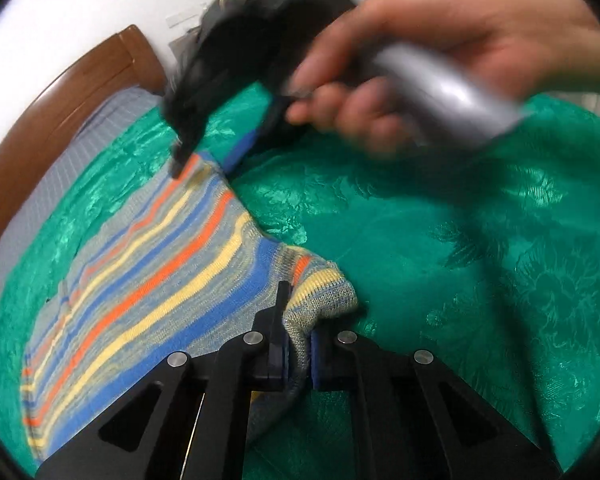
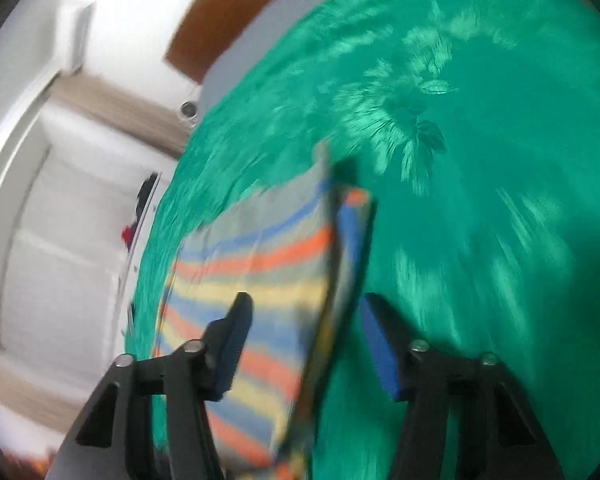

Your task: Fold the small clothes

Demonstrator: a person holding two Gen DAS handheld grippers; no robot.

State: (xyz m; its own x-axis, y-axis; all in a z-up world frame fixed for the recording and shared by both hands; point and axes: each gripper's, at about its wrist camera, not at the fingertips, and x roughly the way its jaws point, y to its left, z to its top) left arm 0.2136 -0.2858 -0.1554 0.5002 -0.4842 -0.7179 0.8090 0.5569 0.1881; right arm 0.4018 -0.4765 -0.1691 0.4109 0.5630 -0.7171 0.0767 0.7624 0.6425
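The striped knit garment (image 1: 148,280) lay on the green bedspread (image 1: 440,260). The left tongs (image 1: 298,354) were clamped on 1 of its corners; the right tongs (image 2: 306,344) stood apart, straddling the far edge. The knit looked light, soft and stretchy, likely to sag and slide on the glossy cover, so corners or the hem seemed the best hold. No writing could be read.

Black hand-held gripper (image 1: 298,354), blue pads, silver screws; seemingly bare-skinned hand (image 1: 440,56).

Bed (image 1: 100,120): green patterned cover (image 1: 440,260) spread, striped knit garment (image 1: 160,272) on it.
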